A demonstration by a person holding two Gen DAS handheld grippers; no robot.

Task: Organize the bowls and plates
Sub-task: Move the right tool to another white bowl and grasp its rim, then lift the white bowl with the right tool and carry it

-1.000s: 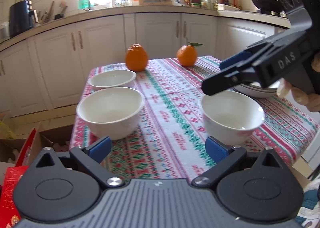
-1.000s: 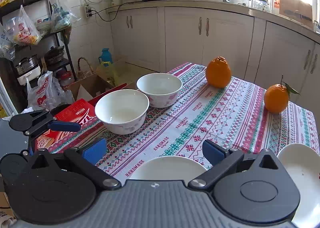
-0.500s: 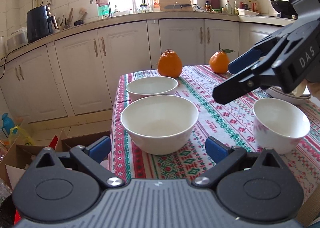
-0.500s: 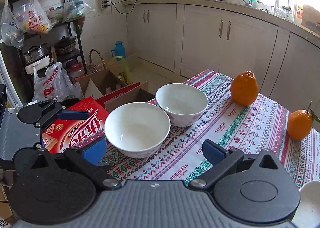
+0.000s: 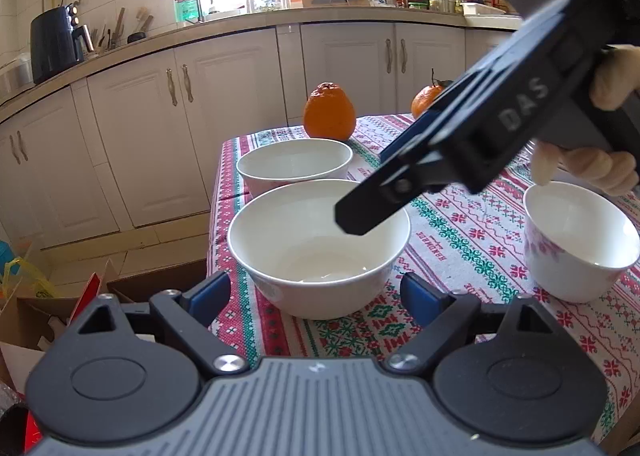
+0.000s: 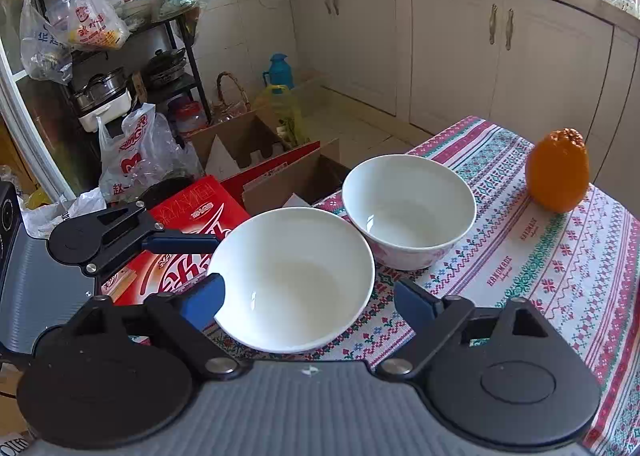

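Note:
Three white bowls stand on the patterned tablecloth [image 5: 460,232]. The near bowl [image 5: 316,248] sits at the table's left edge, with a second bowl [image 5: 294,166] just behind it and a third bowl [image 5: 580,240] to the right. My left gripper [image 5: 314,294] has the near bowl between its closing jaws, and the pads are clear of its sides. My right gripper [image 6: 308,300] is also closing around the near bowl [image 6: 292,280] from the other side, without a visible press. The left wrist view shows the right gripper [image 5: 380,184] slanting down over that bowl's far rim.
Two oranges [image 5: 329,112] [image 5: 426,102] stand at the back of the table. Off the table's left edge lie a red box [image 6: 188,216], open cardboard boxes [image 6: 256,152] and plastic bags [image 6: 132,152]. A cluttered shelf [image 6: 112,16] and white cabinets [image 5: 160,128] stand behind. A hand [image 5: 580,168] holds the right gripper.
Both views swung left toward the near bowl at the table's edge. The right gripper came over that bowl. Both pairs of jaws narrowed. The stacked plates left view.

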